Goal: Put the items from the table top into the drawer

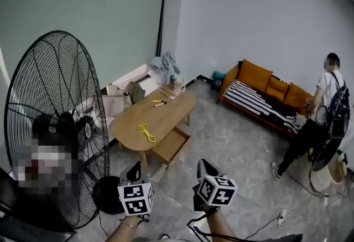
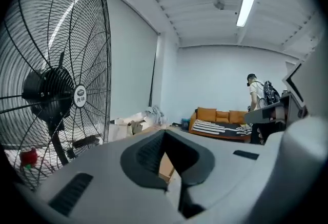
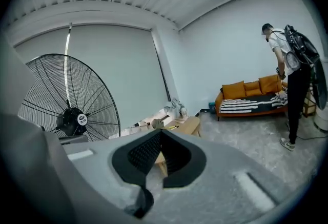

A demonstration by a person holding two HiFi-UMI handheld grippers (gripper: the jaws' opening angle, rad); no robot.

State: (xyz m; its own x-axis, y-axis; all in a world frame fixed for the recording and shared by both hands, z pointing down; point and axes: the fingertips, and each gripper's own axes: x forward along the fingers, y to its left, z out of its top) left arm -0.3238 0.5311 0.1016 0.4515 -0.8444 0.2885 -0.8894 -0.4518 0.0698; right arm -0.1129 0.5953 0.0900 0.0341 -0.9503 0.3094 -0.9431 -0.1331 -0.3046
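Left of the left jaws stands a tall black wire-cage floor fan [image 1: 55,124]. The left gripper [image 1: 135,169], on a forearm reaching in from the bottom edge, points forward and slightly down, its jaws pressed together with nothing between them. Well ahead of both pairs of jaws, the oval wooden table [image 1: 166,119] carries a yellow looped plastic item [image 1: 146,132] and two slim pens [image 1: 159,103]. Its wooden drawer [image 1: 172,145] stands pulled out. The right gripper [image 1: 203,166], just beside the left, is posed likewise, jaw tips meeting, empty.
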